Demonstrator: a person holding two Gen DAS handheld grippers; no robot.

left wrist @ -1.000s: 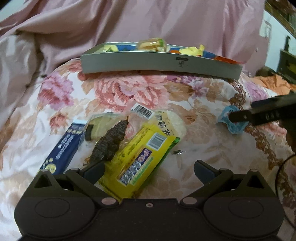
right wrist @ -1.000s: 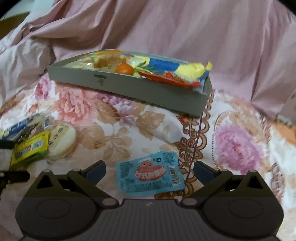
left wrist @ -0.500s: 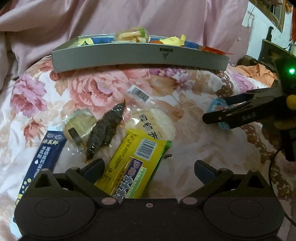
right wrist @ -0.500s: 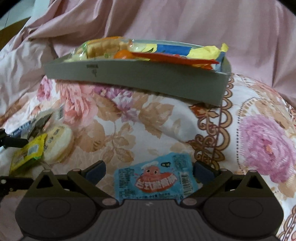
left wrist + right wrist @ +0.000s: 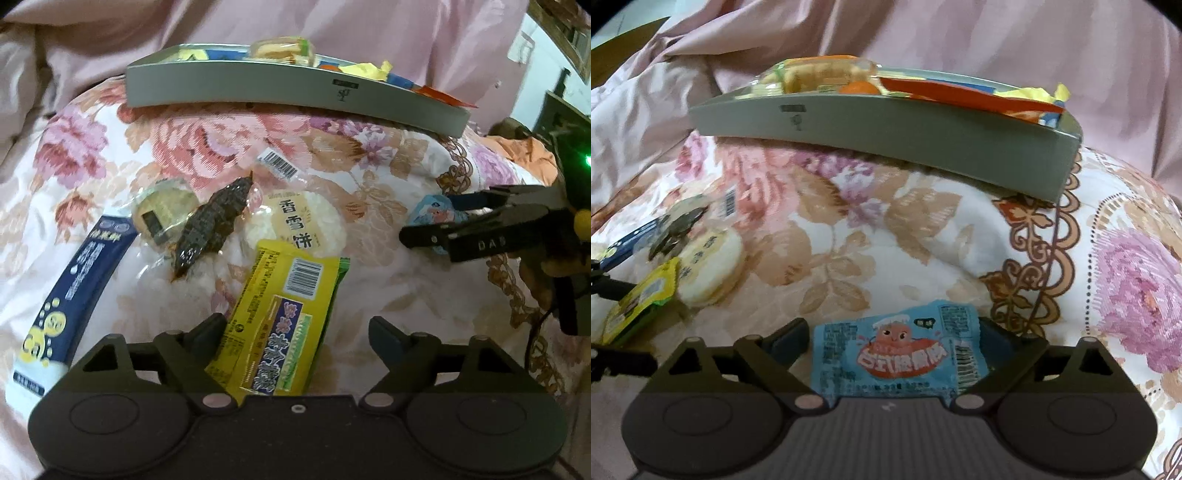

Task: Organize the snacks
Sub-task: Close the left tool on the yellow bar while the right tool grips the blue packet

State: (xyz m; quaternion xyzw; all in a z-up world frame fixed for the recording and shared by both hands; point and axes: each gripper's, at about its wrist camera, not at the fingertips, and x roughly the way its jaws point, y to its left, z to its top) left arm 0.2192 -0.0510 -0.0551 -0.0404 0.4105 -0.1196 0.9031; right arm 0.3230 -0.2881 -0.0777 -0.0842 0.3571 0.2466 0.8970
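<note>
A grey tray [image 5: 295, 88] holding several snacks lies at the back of the floral quilt; it also shows in the right wrist view [image 5: 879, 147]. My left gripper [image 5: 297, 332] is open, with a yellow snack packet [image 5: 280, 325] lying between its fingers. Beyond it lie a round rice cracker [image 5: 295, 225], a dark dried-fish packet [image 5: 214, 225] and a blue box [image 5: 74, 291]. My right gripper [image 5: 892, 339] is open around a light blue snack packet [image 5: 897, 354] on the quilt. The right gripper also shows in the left wrist view [image 5: 443, 221].
Pink bedding [image 5: 960, 37] is bunched up behind the tray. The floral quilt [image 5: 886, 240] slopes down toward both grippers. A clear-wrapped round snack [image 5: 162, 210] lies beside the fish packet. Orange cloth [image 5: 517, 147] lies at the far right.
Both grippers have moved forward and lower. The yellow packet now lies deeper between my left fingers, and the light blue packet deeper between my right fingers.
</note>
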